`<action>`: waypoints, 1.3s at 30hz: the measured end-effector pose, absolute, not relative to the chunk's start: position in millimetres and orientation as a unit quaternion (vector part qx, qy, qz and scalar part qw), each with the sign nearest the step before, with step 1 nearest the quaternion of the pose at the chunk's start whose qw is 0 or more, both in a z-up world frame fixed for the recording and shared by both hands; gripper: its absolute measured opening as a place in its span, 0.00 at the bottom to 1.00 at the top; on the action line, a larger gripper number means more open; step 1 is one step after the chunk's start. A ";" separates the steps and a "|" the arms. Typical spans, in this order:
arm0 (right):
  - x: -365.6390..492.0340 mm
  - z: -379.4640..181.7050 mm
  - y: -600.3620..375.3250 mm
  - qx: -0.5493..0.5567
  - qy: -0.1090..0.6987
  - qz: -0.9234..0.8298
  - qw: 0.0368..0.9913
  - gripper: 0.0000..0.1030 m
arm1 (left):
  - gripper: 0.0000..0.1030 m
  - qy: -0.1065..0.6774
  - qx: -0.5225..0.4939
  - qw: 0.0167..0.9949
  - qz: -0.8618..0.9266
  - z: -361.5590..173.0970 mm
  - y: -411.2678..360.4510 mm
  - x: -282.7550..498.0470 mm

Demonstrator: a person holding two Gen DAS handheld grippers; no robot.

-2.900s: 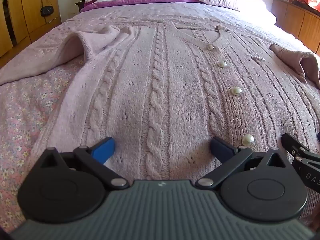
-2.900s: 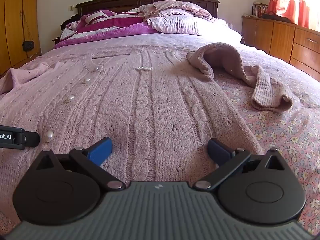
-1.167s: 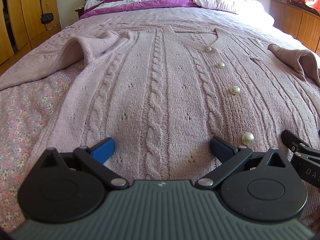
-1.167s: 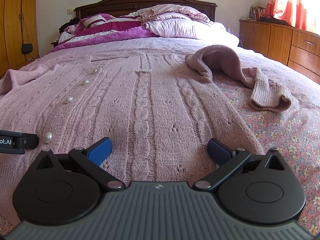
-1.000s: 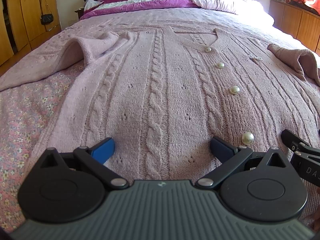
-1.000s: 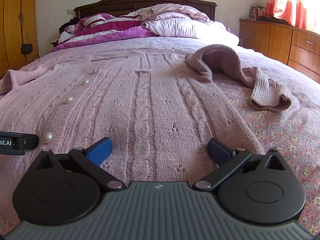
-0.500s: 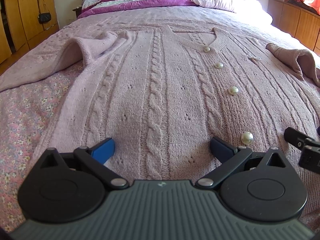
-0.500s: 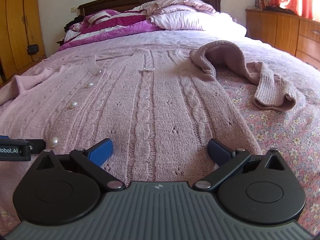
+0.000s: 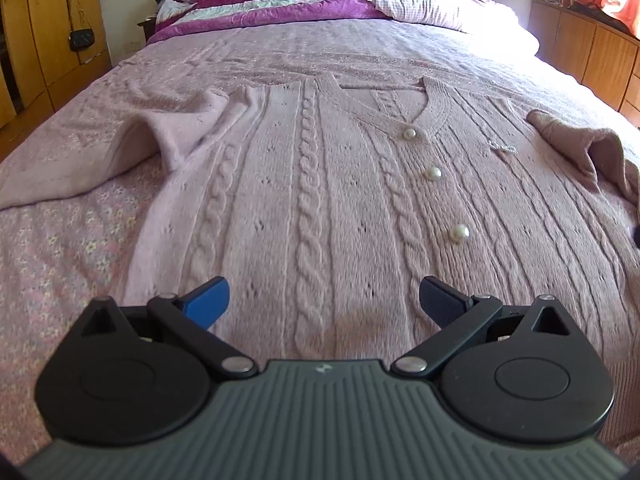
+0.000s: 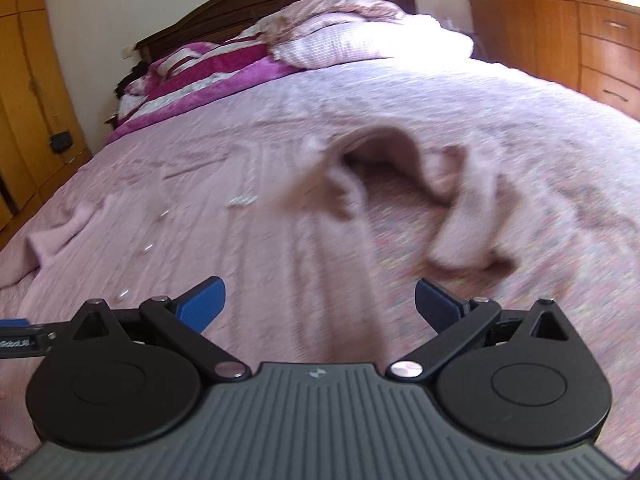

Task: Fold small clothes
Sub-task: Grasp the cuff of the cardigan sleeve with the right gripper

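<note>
Both claws stand spread wide with nothing between their tips: the left gripper (image 9: 322,296) hangs over the lower front of the pink cardigan (image 9: 320,200), the right gripper (image 10: 318,298) over the cardigan's right edge. That cardigan lies flat, front up, on the bed (image 9: 60,248), its pearl buttons (image 9: 459,233) in a line. Beyond its right edge a bunched sleeve (image 10: 452,208) rests, blurred. Past its collar, pillows (image 9: 420,4) are piled.
</note>
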State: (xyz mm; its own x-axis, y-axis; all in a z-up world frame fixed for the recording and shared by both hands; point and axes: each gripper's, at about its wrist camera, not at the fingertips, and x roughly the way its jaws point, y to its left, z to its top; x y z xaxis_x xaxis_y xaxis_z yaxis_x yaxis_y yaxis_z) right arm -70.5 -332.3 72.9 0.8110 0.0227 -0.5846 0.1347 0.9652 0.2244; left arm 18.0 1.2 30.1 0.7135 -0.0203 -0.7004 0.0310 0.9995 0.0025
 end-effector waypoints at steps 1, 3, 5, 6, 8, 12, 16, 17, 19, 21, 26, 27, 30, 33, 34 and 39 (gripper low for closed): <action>-69.5 75.0 -339.9 0.127 0.303 -0.039 0.944 1.00 | 1.00 0.381 0.006 0.924 -0.013 29.2 0.7 21.6; -67.0 77.7 -358.7 0.123 0.299 -0.062 0.944 1.00 | 1.00 0.388 0.004 0.922 -0.011 26.5 -0.5 27.8; -64.1 78.3 -376.7 0.125 0.296 -0.084 0.943 1.00 | 1.00 0.393 0.003 0.919 -0.010 23.4 -1.5 32.3; -62.2 78.4 -383.9 0.126 0.294 -0.092 0.943 1.00 | 1.00 0.395 0.004 0.919 -0.009 21.8 -2.4 33.6; -57.1 75.9 -398.3 0.126 0.292 -0.110 0.942 1.00 | 1.00 0.398 0.007 0.917 -0.010 18.0 -4.1 35.7; -42.3 64.9 -423.9 0.133 0.295 -0.135 0.936 1.00 | 1.00 0.399 0.015 0.917 -0.013 9.3 -4.7 37.7; -27.5 48.9 -445.5 0.168 0.306 -0.139 0.927 1.00 | 1.00 0.388 0.022 0.921 -0.015 5.1 -5.8 34.5; -25.3 45.1 -449.3 0.177 0.308 -0.137 0.925 1.00 | 1.00 0.386 0.022 0.922 -0.014 4.4 -6.1 33.7; -20.3 37.7 -452.3 0.186 0.311 -0.134 0.922 0.99 | 1.00 0.384 0.023 0.923 -0.012 3.5 -6.9 32.3; -18.2 35.3 -449.2 0.180 0.306 -0.129 0.926 0.92 | 1.00 0.383 0.023 0.923 -0.010 3.4 -7.7 32.7; -15.4 38.9 -447.9 0.174 0.295 -0.112 0.933 0.47 | 1.00 0.379 0.028 0.925 -0.009 2.8 -9.3 31.8; -15.3 40.9 -448.9 0.175 0.292 -0.110 0.934 0.38 | 1.00 0.378 0.028 0.925 -0.009 2.6 -9.5 31.3; -14.6 49.0 -456.0 0.188 0.280 -0.109 0.935 0.13 | 1.00 0.380 0.029 0.924 -0.009 3.0 -10.0 32.1; -17.7 63.6 -464.5 0.179 0.253 -0.127 0.942 0.10 | 1.00 0.380 0.029 0.924 -0.009 2.7 -10.1 31.8; -19.3 69.2 -468.6 0.177 0.245 -0.135 0.944 0.10 | 1.00 0.381 0.029 0.924 -0.009 2.7 -10.2 31.9; -26.0 95.1 -497.6 0.180 0.210 -0.175 0.945 0.09 | 1.00 0.384 0.027 0.923 -0.008 3.2 -10.3 33.3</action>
State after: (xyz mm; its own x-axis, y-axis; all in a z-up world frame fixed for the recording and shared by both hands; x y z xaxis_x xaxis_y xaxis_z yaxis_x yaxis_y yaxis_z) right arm -26.0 -497.6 95.1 0.8503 -0.2559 -0.4599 0.4070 0.8738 0.2662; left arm 33.3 -10.3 3.2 0.7053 0.0059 -0.7089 0.0353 0.9984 0.0434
